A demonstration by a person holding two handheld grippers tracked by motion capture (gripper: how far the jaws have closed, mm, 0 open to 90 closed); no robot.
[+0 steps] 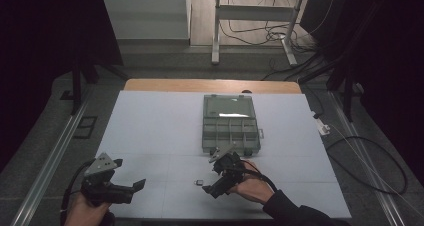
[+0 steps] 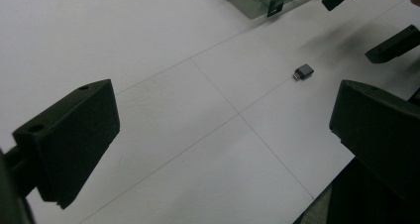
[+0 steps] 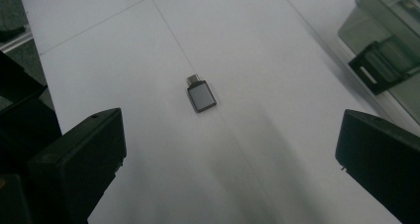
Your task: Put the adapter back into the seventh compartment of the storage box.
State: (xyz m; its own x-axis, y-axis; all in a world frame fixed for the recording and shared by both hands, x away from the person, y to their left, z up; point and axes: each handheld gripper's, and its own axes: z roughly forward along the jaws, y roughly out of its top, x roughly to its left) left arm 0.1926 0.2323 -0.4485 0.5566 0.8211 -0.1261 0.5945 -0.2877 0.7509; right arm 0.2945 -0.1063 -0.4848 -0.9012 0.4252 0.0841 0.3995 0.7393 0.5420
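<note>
right gripper view: your right gripper, jaws spread wide, hovers above a small grey adapter; your left gripper sits spread apart too

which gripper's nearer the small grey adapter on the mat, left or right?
Right. The right gripper is open just beside the small grey adapter, jaws pointing at it. The left gripper, also open, sits well off toward the mat's left edge.

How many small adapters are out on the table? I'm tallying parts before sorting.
1. The adapter lies on the white table, between the two grippers, near the organizer box; others may sit inside its compartments.
</note>
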